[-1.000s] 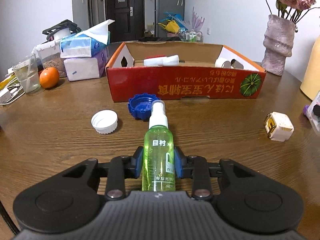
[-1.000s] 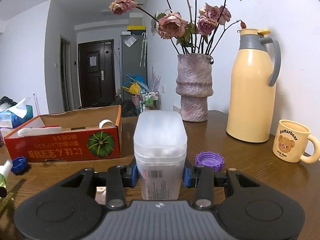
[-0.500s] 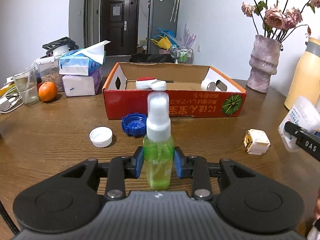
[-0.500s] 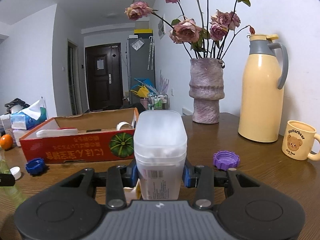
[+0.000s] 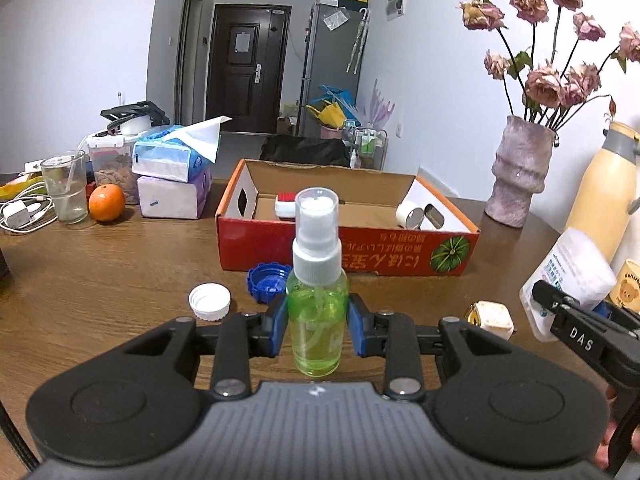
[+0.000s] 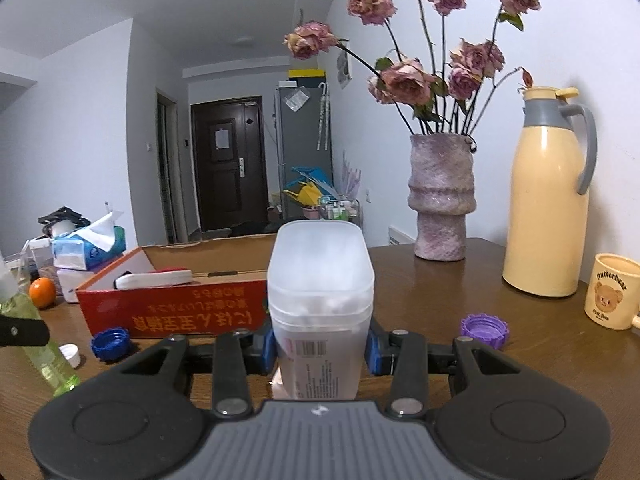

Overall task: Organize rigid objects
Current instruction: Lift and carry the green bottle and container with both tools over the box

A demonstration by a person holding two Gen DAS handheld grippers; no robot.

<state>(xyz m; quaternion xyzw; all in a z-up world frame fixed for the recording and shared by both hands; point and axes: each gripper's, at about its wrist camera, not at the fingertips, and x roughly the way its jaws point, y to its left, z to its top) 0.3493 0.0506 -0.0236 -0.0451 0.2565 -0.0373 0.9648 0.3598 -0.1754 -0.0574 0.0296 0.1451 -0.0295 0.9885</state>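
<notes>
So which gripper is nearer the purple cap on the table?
Right. The right gripper, shut on the frosted container, has the purple cap just beside its right finger. The left gripper, holding the green spray bottle, sits farther off, to the left.

Upright green spray bottle [image 5: 317, 312] and frosted white container [image 6: 321, 304], both clamped above table.

Three loose bottle caps [image 6: 483, 330], two tissue packs [image 5: 172, 156], one orange [image 5: 106, 202], one mug [image 6: 612, 291].
</notes>
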